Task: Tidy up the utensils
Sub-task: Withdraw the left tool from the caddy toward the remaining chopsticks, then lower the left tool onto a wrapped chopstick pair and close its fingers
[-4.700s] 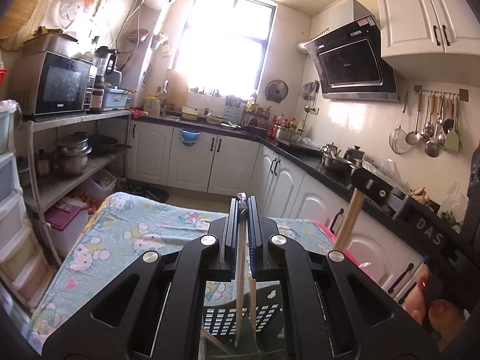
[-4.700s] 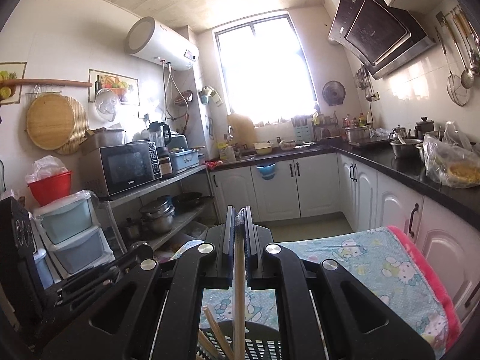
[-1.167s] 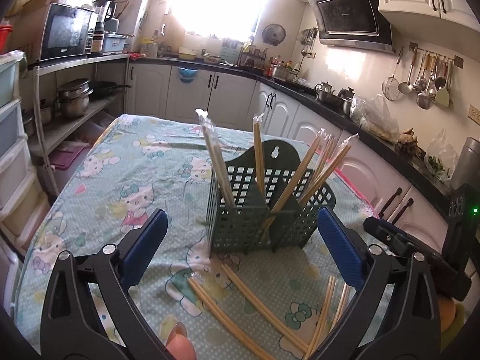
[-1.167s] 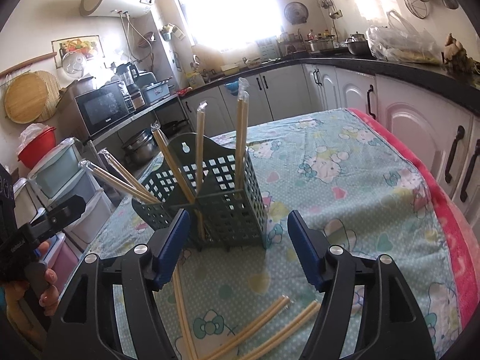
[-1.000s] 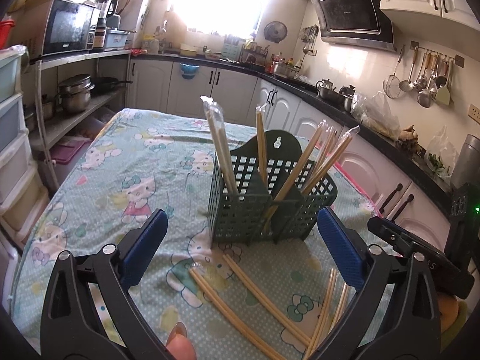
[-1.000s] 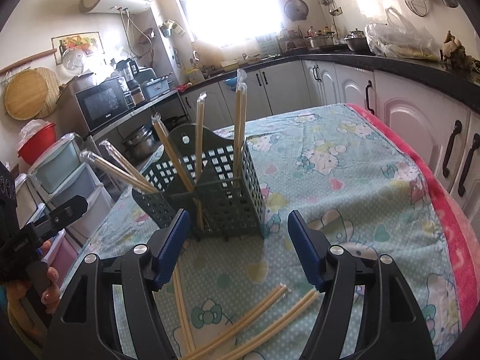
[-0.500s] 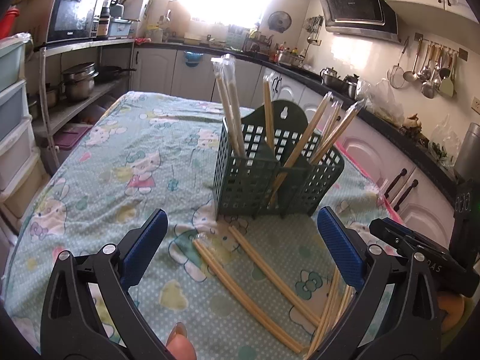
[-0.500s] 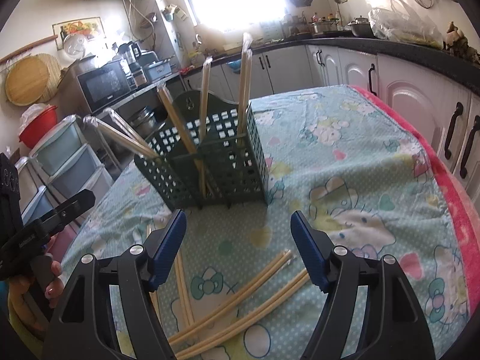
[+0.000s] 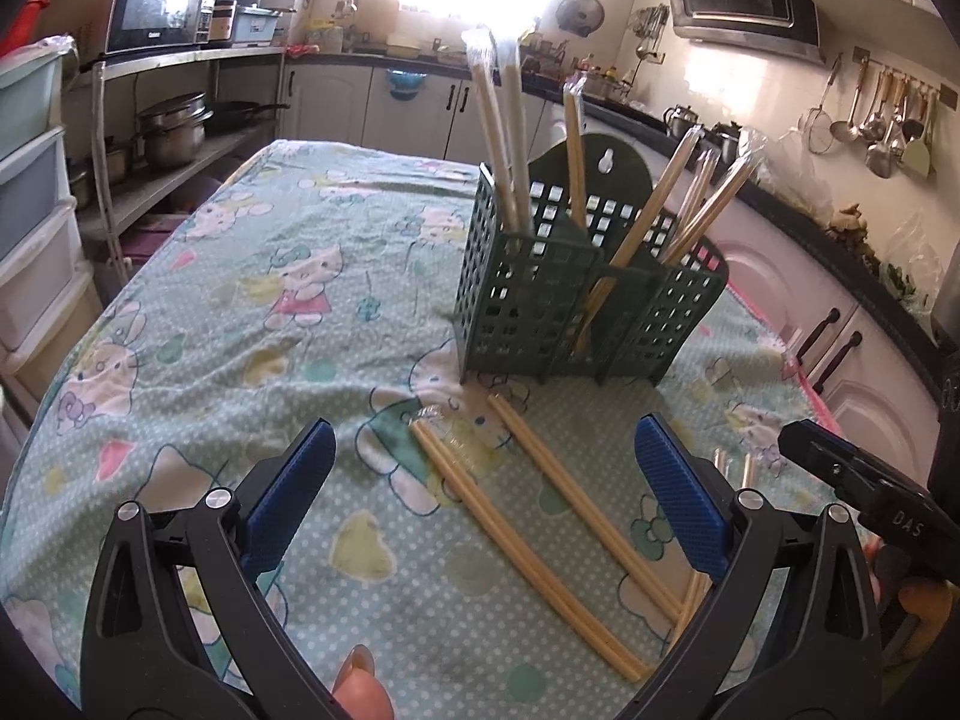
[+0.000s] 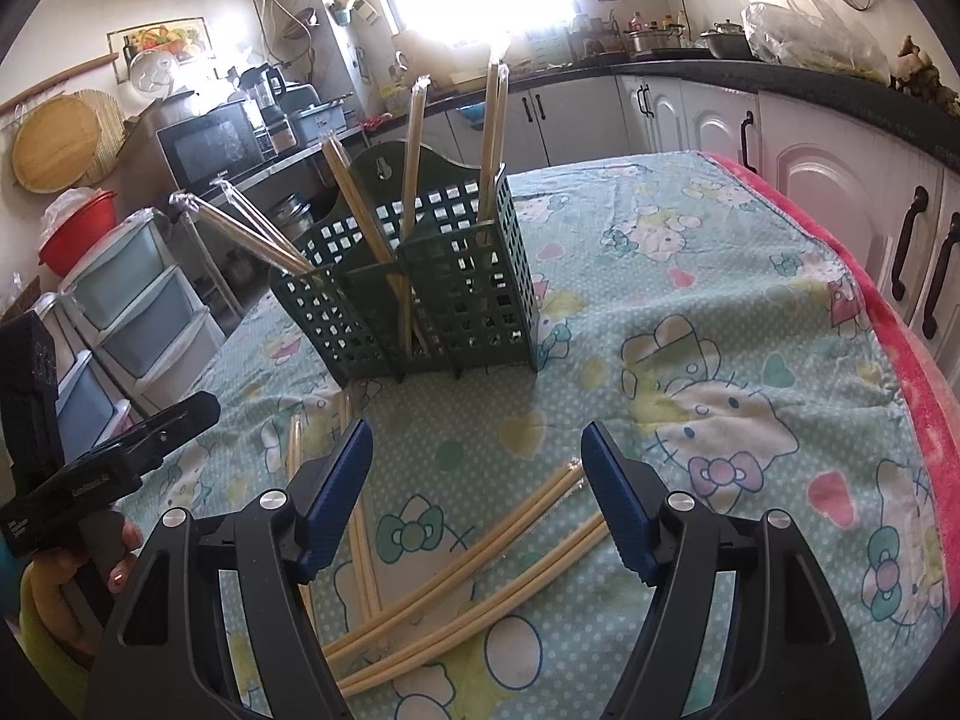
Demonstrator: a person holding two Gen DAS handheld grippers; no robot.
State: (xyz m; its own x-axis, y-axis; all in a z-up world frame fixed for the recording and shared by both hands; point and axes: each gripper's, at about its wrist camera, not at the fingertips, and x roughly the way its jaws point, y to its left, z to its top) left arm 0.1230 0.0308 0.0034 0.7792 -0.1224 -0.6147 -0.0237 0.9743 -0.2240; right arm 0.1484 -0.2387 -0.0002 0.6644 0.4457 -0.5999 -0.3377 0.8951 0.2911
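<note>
A dark green perforated utensil holder [image 9: 585, 294] [image 10: 414, 294] stands on the patterned tablecloth, with several wrapped chopstick pairs [image 9: 498, 132] [image 10: 498, 138] upright or leaning in its compartments. More wrapped chopstick pairs [image 9: 522, 546] [image 10: 468, 570] lie loose on the cloth in front of it. My left gripper [image 9: 486, 474] is open just above the loose pairs, nothing between its blue pads. My right gripper [image 10: 477, 480] is open too, above the two pairs lying aslant. Each view shows the other gripper at its edge, held by a hand.
The table [image 9: 240, 324] has a cartoon-print cloth, with a pink edge [image 10: 888, 312] on the right. White cabinets [image 10: 840, 180] run along the right. Plastic drawers [image 10: 138, 312] and a shelf with a microwave [image 9: 159, 0] stand to the left.
Both grippers, earlier shut on chopsticks above the holder, now stand open and have sunk toward the loose chopsticks; the holder sits higher in both views than a second ago.
</note>
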